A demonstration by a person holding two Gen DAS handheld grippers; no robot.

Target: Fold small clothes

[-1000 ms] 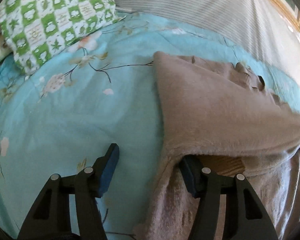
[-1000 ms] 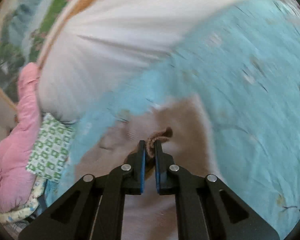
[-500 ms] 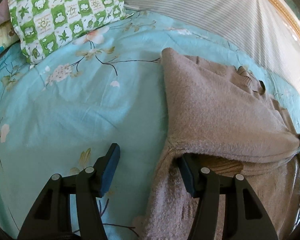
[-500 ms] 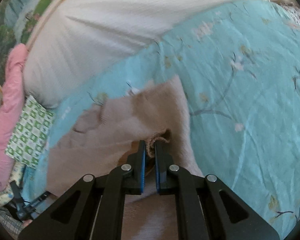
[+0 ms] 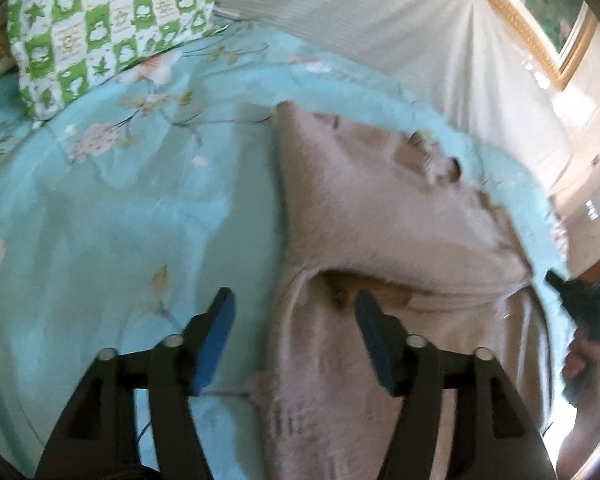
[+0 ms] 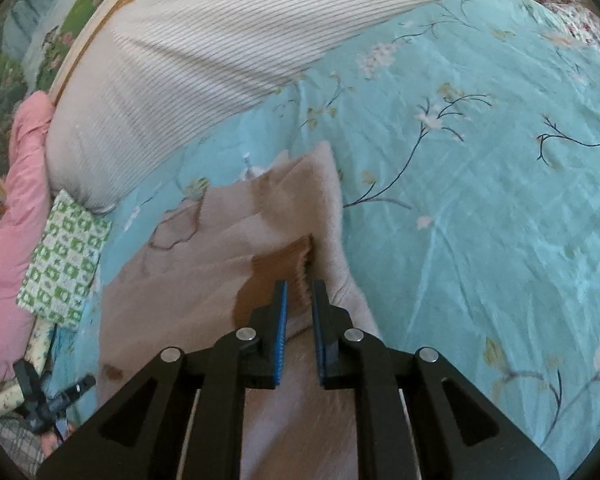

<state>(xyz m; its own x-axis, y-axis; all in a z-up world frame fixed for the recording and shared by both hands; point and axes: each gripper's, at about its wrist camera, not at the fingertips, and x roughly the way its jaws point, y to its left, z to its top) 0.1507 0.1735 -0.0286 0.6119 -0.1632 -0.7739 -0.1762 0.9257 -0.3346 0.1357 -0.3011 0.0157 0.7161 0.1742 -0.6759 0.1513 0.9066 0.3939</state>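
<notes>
A beige fleece garment (image 5: 380, 208) lies folded on the turquoise floral bedsheet (image 5: 100, 220), with a brown ribbed cuff (image 6: 296, 260) at the fold's corner. My left gripper (image 5: 293, 294) is open and its jaws are opening. It straddles the garment's left edge, one pad over the sheet and the other over the fleece, and neither presses. My right gripper (image 6: 300, 284) has its jaws opening. A narrow gap shows, and the cuff lies loose between the pads. Each view catches the other gripper at its edge, the right gripper (image 5: 580, 300) and the left gripper (image 6: 48, 400).
A green-and-white checked pillow (image 5: 100, 20) lies at the bed's head, also seen as the checked pillow (image 6: 64, 264). Behind it stands a white striped cushion (image 6: 220, 40). A pink quilt (image 6: 8, 220) is bunched at the left. A hand (image 5: 580, 364) shows at the right edge.
The right gripper's pads, pinched on the cuff before, now stand slightly apart around it. The left gripper's jaws have spread wider, and its view has tipped up toward the bed's head.
</notes>
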